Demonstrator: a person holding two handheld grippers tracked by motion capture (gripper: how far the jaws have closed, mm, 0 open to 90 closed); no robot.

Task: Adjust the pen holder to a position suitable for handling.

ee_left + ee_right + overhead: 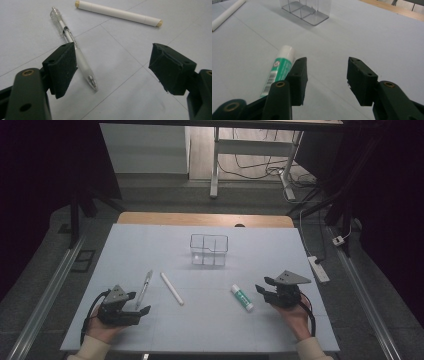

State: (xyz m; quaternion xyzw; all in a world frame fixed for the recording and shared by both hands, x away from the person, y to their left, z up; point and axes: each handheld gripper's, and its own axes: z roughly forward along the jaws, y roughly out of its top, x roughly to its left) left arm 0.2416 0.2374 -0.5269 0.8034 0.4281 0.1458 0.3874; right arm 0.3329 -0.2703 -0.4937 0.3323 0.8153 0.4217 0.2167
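Clear glossy plastic pen

The left black two-jaw gripper sat at seven o'clock in the high view, low over the desk, its jaws spread wide with nothing between them and aimed toward two o'clock. The left hand cupped it from behind, a pale sleeve at the wrist. The right black two-jaw gripper sat at five o'clock, jaws likewise parted and bare, pointing toward ten o'clock. The right hand held it from below, palm up, cable looping round the wrist.
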